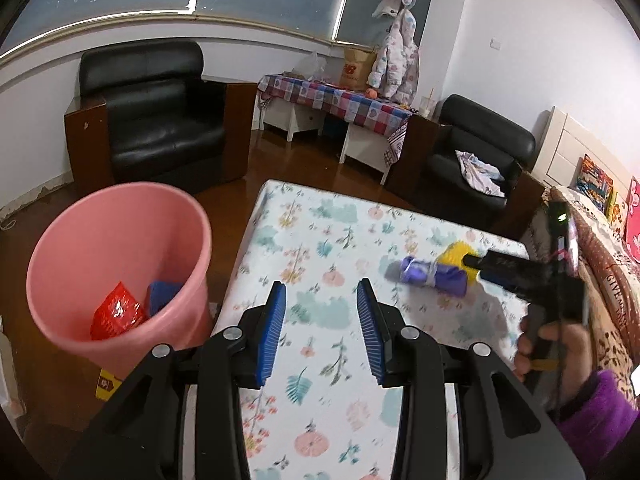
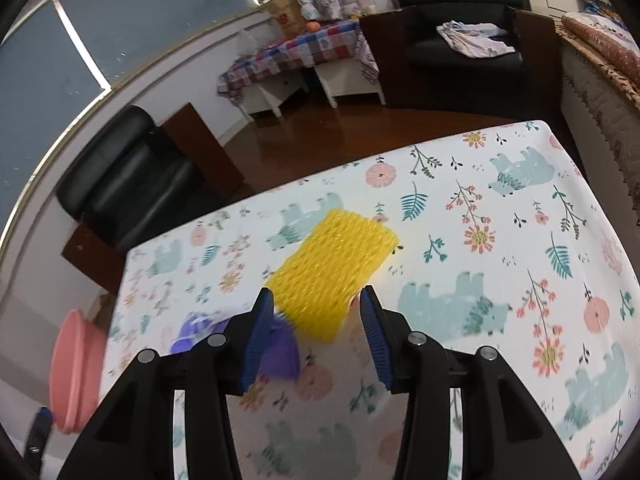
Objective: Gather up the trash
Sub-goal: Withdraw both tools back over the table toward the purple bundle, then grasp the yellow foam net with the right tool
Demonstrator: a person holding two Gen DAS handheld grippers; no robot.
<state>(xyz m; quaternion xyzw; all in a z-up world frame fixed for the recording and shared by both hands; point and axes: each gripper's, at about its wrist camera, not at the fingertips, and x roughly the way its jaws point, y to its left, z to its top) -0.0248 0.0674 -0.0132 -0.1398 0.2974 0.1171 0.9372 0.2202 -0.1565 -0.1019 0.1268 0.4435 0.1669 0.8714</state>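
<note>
Floral cloth with pale bears and pink flowers covers the table point(image 1: 320, 264), which stands on a dark wooden floor with black leather armchairs point(image 1: 156, 116) and a checked side table point(image 1: 340, 100) behind it. Just beside the table's left edge stands a pink bin point(image 1: 72, 248), holding a red wrapper point(image 1: 116, 312) and something blue point(image 1: 164, 292). On the cloth lie a yellow foam net point(image 2: 336, 272) and, touching it on its left, a crumpled purple wrapper point(image 1: 432, 276). The left gripper point(image 1: 320, 294) hangs over the near part of the table with its jaws apart and nothing between them. The right gripper point(image 2: 316, 300), held in a hand point(image 1: 548, 348) with a purple sleeve point(image 1: 596, 412), points down at the yellow foam net; its jaws stand apart, the net's near end lies in the gap, and neither pad visibly presses on it.
</note>
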